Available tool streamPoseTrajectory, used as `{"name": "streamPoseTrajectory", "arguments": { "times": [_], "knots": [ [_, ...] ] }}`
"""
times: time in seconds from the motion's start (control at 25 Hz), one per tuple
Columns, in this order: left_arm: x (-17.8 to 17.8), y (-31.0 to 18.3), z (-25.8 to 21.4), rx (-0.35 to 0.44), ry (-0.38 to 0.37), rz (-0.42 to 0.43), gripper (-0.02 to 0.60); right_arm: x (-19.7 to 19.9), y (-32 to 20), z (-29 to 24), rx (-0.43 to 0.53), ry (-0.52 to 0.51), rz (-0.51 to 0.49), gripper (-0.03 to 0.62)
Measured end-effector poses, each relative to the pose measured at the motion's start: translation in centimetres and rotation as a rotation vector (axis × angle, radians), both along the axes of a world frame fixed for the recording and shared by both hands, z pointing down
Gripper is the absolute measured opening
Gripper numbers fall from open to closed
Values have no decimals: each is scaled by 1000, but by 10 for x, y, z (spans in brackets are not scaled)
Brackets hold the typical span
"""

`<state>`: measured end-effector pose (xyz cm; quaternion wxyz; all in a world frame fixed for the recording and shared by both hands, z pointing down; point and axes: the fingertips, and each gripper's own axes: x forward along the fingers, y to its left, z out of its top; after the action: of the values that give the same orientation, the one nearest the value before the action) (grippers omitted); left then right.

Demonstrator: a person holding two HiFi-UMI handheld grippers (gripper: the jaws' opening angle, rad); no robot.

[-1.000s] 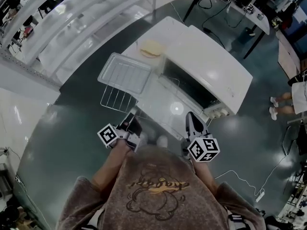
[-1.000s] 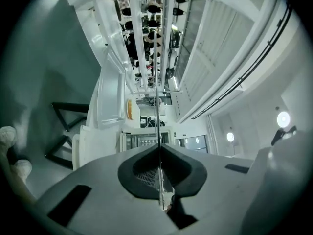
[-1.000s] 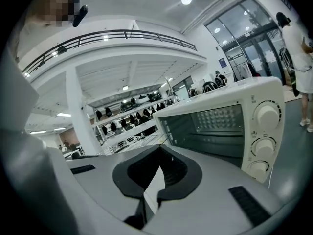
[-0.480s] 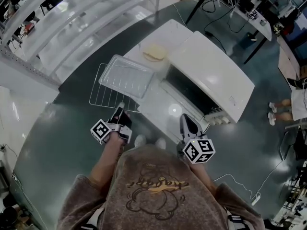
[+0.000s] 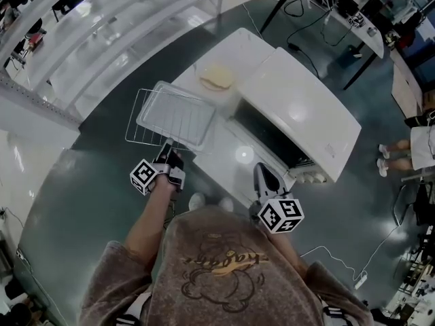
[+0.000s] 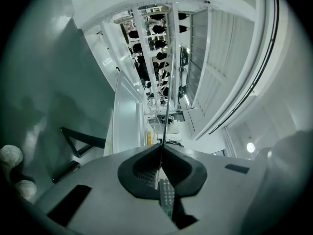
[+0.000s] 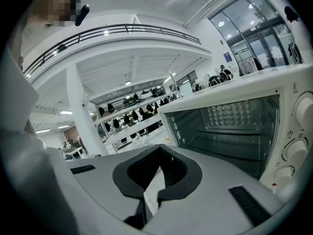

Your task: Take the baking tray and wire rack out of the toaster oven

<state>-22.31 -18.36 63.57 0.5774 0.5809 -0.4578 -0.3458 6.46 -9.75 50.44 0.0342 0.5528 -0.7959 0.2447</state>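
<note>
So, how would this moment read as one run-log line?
left gripper: shut on wire rack | wire rack: out, partly under baking tray | right gripper: shut, empty | toaster oven: open, empty

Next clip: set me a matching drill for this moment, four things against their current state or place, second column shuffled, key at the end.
Things:
1. baking tray
2. wire rack
3. toaster oven
4. right gripper

States or places:
A. door open, inside bare
B. jaws together, holding nothing
C. lying on top of the wire rack
D. near edge pinched by the left gripper

Pairs: 1-C; 2-D; 3-A; 4-B
</note>
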Motion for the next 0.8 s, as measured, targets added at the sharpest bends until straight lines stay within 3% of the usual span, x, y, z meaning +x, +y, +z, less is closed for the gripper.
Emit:
{"name": "streamPoseTrajectory", "arguments": {
  "times": [0.36,0.8],
  "knots": [
    [5,-25,33,-76,26,-34,1,4,-16,2,-15,12,14,-2],
    [5,-29,48,-196,-105,5,3,5,-23,9,-38,9,15,-2]
  ]
}}
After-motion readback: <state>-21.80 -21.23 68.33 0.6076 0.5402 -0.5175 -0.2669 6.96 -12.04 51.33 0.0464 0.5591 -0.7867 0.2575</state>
